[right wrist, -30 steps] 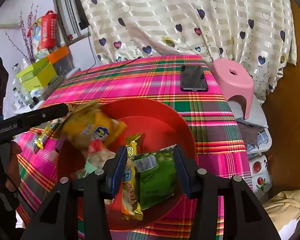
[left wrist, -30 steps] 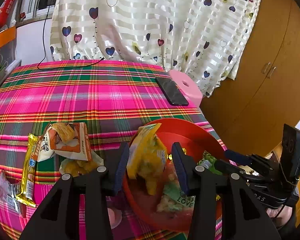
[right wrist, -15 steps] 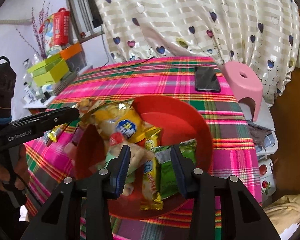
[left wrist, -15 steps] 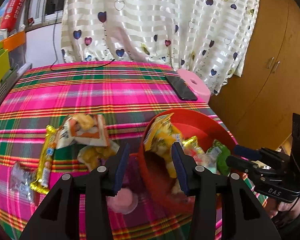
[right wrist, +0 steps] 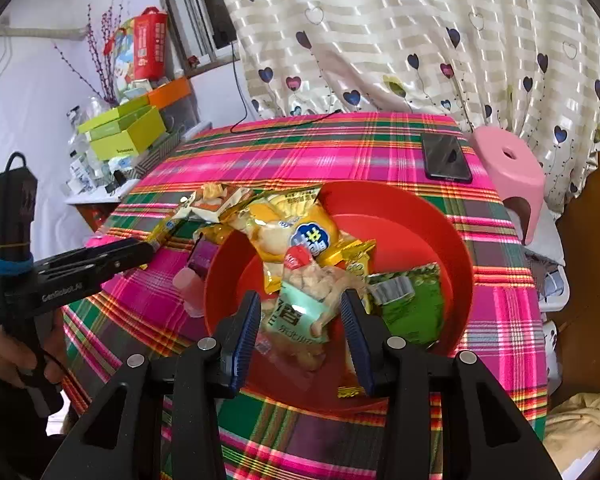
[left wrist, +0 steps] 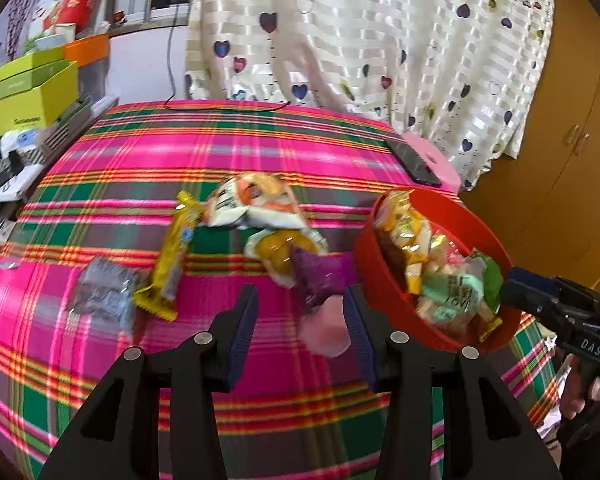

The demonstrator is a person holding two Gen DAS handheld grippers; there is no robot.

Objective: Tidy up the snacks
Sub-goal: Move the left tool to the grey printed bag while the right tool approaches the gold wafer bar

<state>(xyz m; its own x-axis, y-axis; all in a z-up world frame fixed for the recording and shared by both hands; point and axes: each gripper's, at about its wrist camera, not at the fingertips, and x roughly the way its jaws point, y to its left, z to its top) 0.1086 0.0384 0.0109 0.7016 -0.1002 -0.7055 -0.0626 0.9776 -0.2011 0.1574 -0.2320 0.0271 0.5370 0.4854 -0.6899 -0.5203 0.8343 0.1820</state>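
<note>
A red bowl [left wrist: 366,264] [right wrist: 452,240] holds several snack packets, with a big yellow bag [right wrist: 296,224] on top. My left gripper [left wrist: 300,328] hangs open over the plaid table, left of the bowl. Nothing is gripped; a purple packet [left wrist: 320,276] and a pink item [left wrist: 324,332] lie beneath its gap. Further left lie a yellow bar [left wrist: 172,256], a grey packet [left wrist: 100,296] and a white-orange bag [left wrist: 256,200]. My right gripper [right wrist: 300,332] hovers open over the bowl, a mint-green nut packet [right wrist: 300,312] showing between its fingers, a green packet [right wrist: 412,304] to its right.
A black phone [right wrist: 446,156] lies near the table's far right edge, beside a pink stool [right wrist: 508,160]. Green boxes [left wrist: 28,96] crowd a shelf at the left. A heart-print curtain hangs behind and a wooden cabinet [left wrist: 560,160] stands at the right.
My left gripper swung left off the bowl to the loose snacks; the yellow bag once between its fingers now lies in the bowl. The right gripper's jaws narrowed and drifted left over the bowl.
</note>
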